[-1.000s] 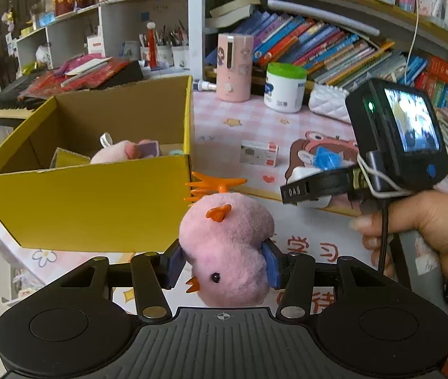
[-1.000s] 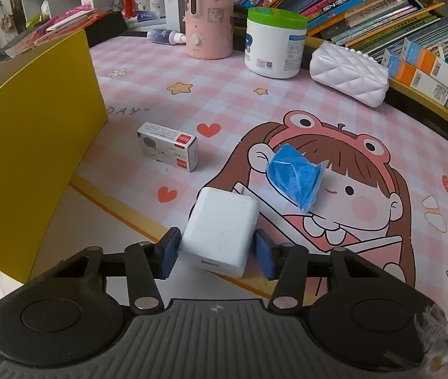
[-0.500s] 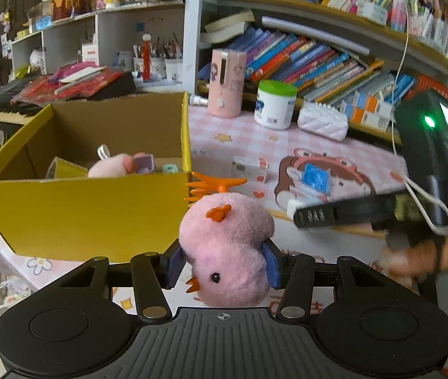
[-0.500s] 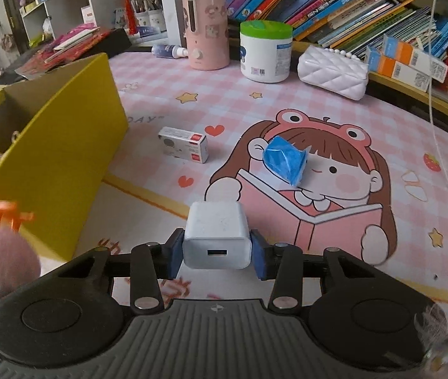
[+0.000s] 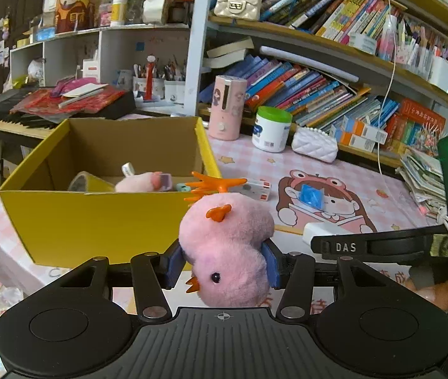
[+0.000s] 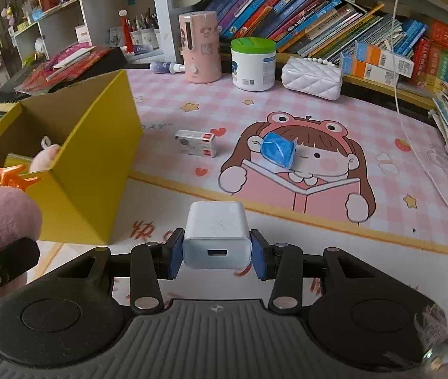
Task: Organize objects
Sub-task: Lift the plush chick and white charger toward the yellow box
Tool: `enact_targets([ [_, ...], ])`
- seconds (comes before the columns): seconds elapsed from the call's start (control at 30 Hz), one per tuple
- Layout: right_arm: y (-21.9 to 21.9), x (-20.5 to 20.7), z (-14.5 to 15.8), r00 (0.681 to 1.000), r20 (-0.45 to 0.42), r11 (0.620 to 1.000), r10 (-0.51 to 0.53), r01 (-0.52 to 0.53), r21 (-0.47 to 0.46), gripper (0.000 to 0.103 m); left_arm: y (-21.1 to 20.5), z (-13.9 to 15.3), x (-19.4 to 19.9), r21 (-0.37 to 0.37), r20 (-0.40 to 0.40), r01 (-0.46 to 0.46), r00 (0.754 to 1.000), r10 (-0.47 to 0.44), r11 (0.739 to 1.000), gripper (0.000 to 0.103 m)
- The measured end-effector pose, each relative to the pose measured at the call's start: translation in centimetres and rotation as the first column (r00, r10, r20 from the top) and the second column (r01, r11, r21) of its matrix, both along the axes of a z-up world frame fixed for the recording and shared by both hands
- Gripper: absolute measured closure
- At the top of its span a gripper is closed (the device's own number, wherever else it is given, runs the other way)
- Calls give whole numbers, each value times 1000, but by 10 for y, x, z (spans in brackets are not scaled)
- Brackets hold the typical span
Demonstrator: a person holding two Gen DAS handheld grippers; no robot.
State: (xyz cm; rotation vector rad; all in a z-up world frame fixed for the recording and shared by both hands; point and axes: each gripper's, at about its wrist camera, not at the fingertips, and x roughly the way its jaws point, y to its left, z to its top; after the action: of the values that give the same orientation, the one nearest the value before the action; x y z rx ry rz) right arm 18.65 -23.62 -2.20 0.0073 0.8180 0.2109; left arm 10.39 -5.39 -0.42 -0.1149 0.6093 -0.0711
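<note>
Far ahead of the tool, a pink cylindrical dispenser (image 6: pixel 199 47) stands at the back of the pink checked mat (image 6: pixel 334 117), with a white tub with a green lid (image 6: pixel 253 63) just to its right. Right again lies a white quilted clutch (image 6: pixel 312 77), close under the shelf of leaning books (image 6: pixel 287 9) (mostly blue and red spines). Up and left of the tool, a cream quilted handbag (image 5: pixel 238 4) sits on a shelf top. Far left, a black keyboard (image 5: pixel 6 120) carries red papers (image 5: pixel 66 99).
</note>
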Motion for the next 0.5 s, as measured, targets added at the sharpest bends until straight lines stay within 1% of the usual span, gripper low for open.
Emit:
enact_targets([
  [0.23, 17, -32, 6, 1000, 5, 999, -29, 29, 13, 63, 25, 0, -22, -7, -5, 4, 1000, -4, 1000, 54],
  [0.5, 38, -71, 7, 999, -11, 999, -36, 36, 19, 63, 52, -2, -44, -11, -21, -16, 1000, 16, 1000, 54],
])
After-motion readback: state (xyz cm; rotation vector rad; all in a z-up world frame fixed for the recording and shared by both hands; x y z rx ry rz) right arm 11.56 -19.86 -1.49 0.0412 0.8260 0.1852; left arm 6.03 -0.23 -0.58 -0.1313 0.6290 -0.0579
